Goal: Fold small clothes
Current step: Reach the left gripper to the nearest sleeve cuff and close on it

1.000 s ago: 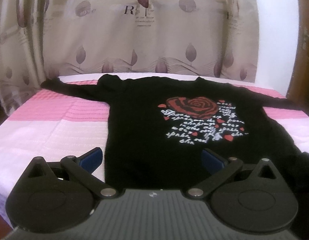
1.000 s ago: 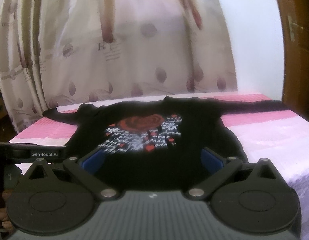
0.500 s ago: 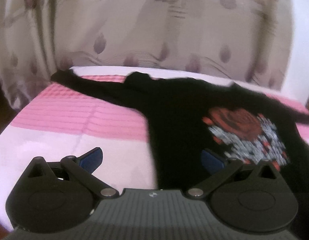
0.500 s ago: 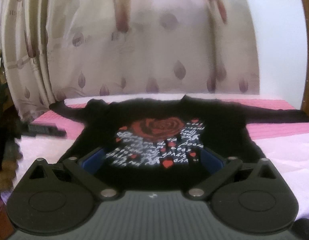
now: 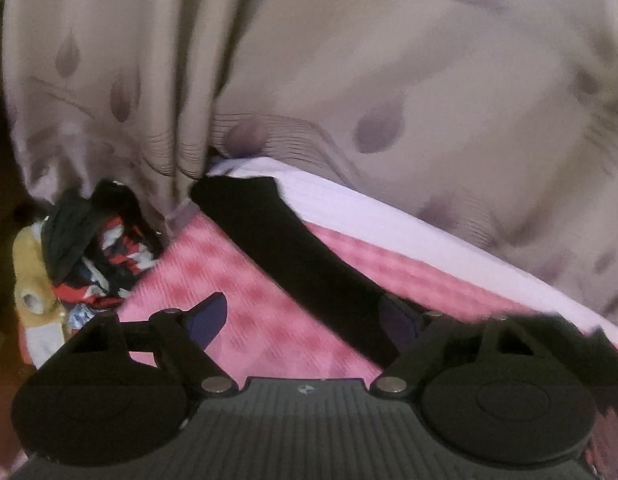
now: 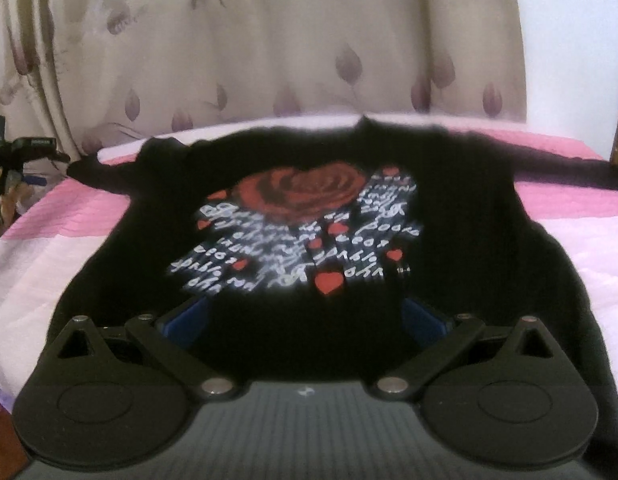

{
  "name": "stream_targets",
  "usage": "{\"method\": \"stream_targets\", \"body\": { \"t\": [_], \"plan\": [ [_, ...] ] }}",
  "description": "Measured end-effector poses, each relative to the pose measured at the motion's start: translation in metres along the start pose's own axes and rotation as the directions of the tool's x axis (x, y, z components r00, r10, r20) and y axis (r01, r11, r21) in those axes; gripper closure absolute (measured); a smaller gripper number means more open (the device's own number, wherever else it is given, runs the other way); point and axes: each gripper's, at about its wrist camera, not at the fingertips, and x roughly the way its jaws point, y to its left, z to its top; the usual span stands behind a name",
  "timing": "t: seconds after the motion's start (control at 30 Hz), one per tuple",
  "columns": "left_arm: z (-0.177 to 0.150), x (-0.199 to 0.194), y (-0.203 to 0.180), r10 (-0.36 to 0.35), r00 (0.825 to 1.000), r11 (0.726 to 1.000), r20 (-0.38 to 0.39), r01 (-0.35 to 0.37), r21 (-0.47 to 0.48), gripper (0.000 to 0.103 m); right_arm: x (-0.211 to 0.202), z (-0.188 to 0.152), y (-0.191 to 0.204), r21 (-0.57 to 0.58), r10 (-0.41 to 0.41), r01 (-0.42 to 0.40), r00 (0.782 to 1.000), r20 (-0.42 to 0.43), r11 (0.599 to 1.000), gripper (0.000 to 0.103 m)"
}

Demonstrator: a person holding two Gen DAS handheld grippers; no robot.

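Black knit is all you've got in front of both grippers right now, so here's what I'd watch. Your right gripper (image 6: 305,316) hangs over the bottom hem of the black sweater (image 6: 309,332), jaws spread wide, nothing between them. The sweater lies flat, front up, on the pink and white bed (image 6: 37,264), rose print (image 6: 305,192) facing you, both sleeves stretched out sideways. If you pinch the hem from here you could easily catch only the top layer, and then the front peels off the back instead of folding as one piece.

Your left gripper (image 5: 305,320) is also wide and empty, low over the pink cover with the left sleeve (image 5: 293,256) running diagonally past its right-hand blue pad. That view is blurry, so I can't tell if the pad touches the fabric. Close now and you'd probably grab mid-sleeve, which leaves the cuff (image 5: 233,192) flopping when you bring it across.

Further out, the cuff sits right at the bed's far corner against the curtain (image 5: 349,80), and a heap of other clothes (image 5: 93,256) sits just beyond the edge. Drag the sleeve outward and it could slide off the corner.
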Motion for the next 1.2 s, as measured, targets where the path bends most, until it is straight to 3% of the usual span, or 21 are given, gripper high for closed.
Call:
{"method": "stream_targets", "body": {
  "t": [0.17, 0.27, 0.33, 0.4, 0.43, 0.53, 0.6, 0.7, 0.73, 0.8, 0.9, 0.93, 0.97, 1.0, 1.03, 1.07, 1.13, 1.2],
  "plan": [
    [0.033, 0.046, 0.025, 0.043, 0.999, 0.997, -0.027, -0.045, -0.07, 0.015, 0.017, -0.001, 0.004, -0.011, -0.019, 0.019, 0.999, -0.049, 1.0, 0.0],
    [0.043, 0.068, 0.036, 0.108, 0.993, 0.989, -0.039, -0.111, -0.101, 0.011, 0.027, -0.003, 0.006, -0.015, -0.032, 0.031, 0.996, -0.085, 0.999, 0.0],
    [0.045, 0.081, 0.044, 0.114, 0.992, 0.983, -0.057, -0.121, -0.14, 0.019, 0.029, -0.003, 0.007, -0.022, -0.04, 0.038, 0.995, -0.095, 0.999, 0.0],
    [0.044, 0.087, 0.048, 0.151, 0.987, 0.974, -0.058, -0.159, -0.162, 0.041, 0.03, -0.003, 0.009, -0.029, -0.062, 0.059, 0.993, -0.1, 0.998, 0.0],
    [0.042, 0.086, 0.05, 0.158, 0.987, 0.97, -0.039, -0.162, -0.182, 0.044, 0.03, -0.002, 0.01, -0.029, -0.063, 0.061, 0.993, -0.1, 0.998, 0.0],
    [0.041, 0.07, 0.053, 0.18, 0.983, 0.965, 0.028, -0.17, -0.2, 0.089, 0.03, 0.0, 0.011, -0.024, -0.066, 0.064, 0.993, -0.1, 0.998, 0.0],
    [0.04, 0.053, 0.06, 0.155, 0.986, 0.96, 0.066, -0.134, -0.246, 0.103, 0.029, 0.0, 0.012, -0.028, -0.064, 0.062, 0.993, -0.098, 0.998, 0.0],
    [0.031, 0.016, 0.073, 0.041, 0.983, 0.955, 0.177, 0.014, -0.297, 0.103, 0.03, -0.002, 0.014, -0.034, -0.064, 0.061, 0.993, -0.103, 0.998, 0.0],
    [0.028, 0.007, 0.076, 0.03, 0.981, 0.956, 0.192, 0.028, -0.293, 0.103, 0.029, -0.002, 0.015, -0.033, -0.062, 0.059, 0.993, -0.104, 0.998, 0.0],
    [0.02, -0.008, 0.082, 0.028, 0.981, 0.957, 0.19, 0.029, -0.287, 0.103, 0.028, -0.003, 0.015, -0.028, -0.056, 0.053, 0.993, -0.102, 0.998, 0.0],
    [0.012, -0.016, 0.086, -0.007, 0.993, 0.961, 0.122, 0.04, -0.273, 0.103, 0.027, -0.005, 0.017, -0.03, -0.04, 0.037, 0.994, -0.102, 0.999, 0.0],
    [0.013, -0.016, 0.081, -0.028, 0.996, 0.967, 0.088, 0.049, -0.248, 0.102, 0.028, -0.005, 0.018, -0.036, -0.037, 0.033, 0.994, -0.105, 0.999, 0.0],
    [0.015, -0.014, 0.074, -0.043, 0.997, 0.973, 0.059, 0.056, -0.226, 0.084, 0.029, -0.006, 0.02, -0.045, -0.035, 0.031, 0.994, -0.107, 0.999, 0.0],
    [0.018, -0.012, 0.066, -0.058, 0.997, 0.978, 0.04, 0.065, -0.198, 0.05, 0.029, -0.007, 0.022, -0.055, -0.035, 0.029, 0.993, -0.109, 0.998, 0.0],
    [0.023, -0.009, 0.053, -0.064, 0.997, 0.985, 0.044, 0.07, -0.16, 0.029, 0.029, -0.007, 0.024, -0.065, -0.035, 0.028, 0.993, -0.109, 0.997, 0.0],
    [0.027, -0.007, 0.045, -0.055, 0.997, 0.988, 0.055, 0.062, -0.138, 0.001, 0.029, -0.007, 0.025, -0.074, -0.035, 0.027, 0.994, -0.108, 0.997, 0.0],
    [0.04, 0.002, 0.024, -0.046, 0.996, 0.993, 0.076, 0.054, -0.108, 0.002, 0.028, -0.008, 0.024, -0.078, -0.035, 0.027, 0.994, -0.105, 0.997, 0.0],
    [0.055, 0.021, 0.006, -0.033, 0.998, 0.996, 0.051, 0.037, -0.076, 0.003, 0.029, -0.009, 0.021, -0.069, -0.037, 0.03, 0.994, -0.107, 0.997, 0.0]
  ]
}}
